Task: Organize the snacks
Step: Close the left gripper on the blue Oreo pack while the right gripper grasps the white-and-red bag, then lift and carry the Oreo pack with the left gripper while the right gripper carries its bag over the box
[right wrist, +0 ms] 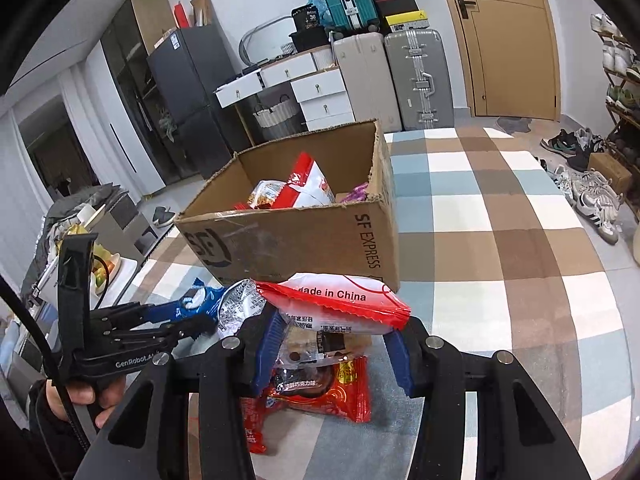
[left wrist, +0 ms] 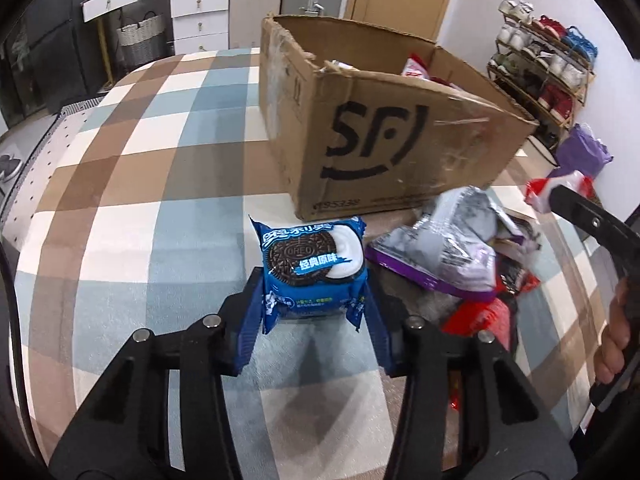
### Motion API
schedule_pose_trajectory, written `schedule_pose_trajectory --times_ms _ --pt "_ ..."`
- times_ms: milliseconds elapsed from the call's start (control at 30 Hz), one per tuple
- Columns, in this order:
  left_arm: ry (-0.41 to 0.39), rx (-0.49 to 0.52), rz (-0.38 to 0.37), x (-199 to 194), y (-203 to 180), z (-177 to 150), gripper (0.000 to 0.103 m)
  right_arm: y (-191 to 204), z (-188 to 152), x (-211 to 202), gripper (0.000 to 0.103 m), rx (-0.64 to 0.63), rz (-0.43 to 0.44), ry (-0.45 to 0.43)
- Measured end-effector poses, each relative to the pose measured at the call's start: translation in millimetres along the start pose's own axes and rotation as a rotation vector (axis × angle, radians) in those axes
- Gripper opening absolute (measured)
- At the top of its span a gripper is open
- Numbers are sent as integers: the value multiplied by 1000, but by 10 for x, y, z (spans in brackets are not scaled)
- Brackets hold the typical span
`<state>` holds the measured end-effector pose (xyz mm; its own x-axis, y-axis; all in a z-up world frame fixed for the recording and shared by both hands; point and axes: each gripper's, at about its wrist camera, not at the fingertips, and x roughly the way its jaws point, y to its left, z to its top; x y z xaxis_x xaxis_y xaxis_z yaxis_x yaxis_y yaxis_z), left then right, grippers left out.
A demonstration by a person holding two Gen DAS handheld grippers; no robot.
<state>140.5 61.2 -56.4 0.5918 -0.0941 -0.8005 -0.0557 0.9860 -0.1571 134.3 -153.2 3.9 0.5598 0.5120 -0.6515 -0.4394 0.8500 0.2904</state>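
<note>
My left gripper (left wrist: 314, 300) pinched a glossy blue Oreo pack (left wrist: 314, 268); my right gripper (right wrist: 334, 340) clamped a crinkly red-white packet (right wrist: 340, 300), frame centre.

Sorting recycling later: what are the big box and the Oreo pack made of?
Box: plain brown corrugated cardboard, matte, with torn ragged rims and shiny strips of clear tape. Oreo pack: thin glossy printed film, probably plastic, with crimped ends and glare on its face.

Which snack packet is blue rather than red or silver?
The Oreo packet, gripped by the left hand-held gripper; it alone is blue, showing a dark sandwich cookie.
</note>
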Motion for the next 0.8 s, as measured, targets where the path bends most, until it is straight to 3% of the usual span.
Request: schedule_pose_trajectory --times_ms 367,800 --pt "-76 -35 -28 -418 2 -96 43 -1 17 -149 48 -9 44 -44" --pt "-167 -21 -45 -908 -154 95 43 86 147 -338 48 -41 98 -94"
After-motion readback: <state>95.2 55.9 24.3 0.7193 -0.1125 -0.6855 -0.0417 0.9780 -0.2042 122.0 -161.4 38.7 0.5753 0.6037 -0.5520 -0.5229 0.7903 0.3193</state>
